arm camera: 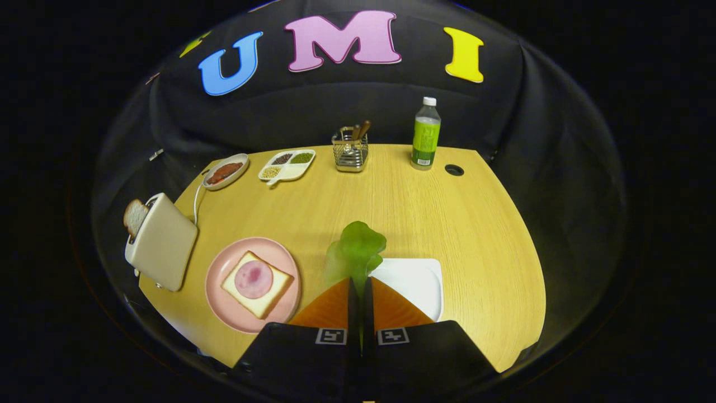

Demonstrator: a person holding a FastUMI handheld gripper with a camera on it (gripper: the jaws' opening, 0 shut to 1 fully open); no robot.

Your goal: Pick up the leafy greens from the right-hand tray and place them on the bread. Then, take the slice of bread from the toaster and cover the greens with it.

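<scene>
My gripper (358,282) is shut on the leafy greens (358,251), a bright green leaf that sticks up ahead of the orange fingers (330,308), lifted above the table. Just right of the fingers lies the white tray (417,282). To the left sits a pink plate (224,302) holding a slice of bread (263,299) topped with a round of ham (253,279). Further left stands a cream toaster (162,242) with a second slice of bread (135,217) poking out of its slot.
Along the table's far edge stand a small dish of red sauce (225,171), a divided white dish of grains (287,164), a wire utensil holder (350,150) and a green bottle (426,135). A round cable hole (454,169) lies near the bottle.
</scene>
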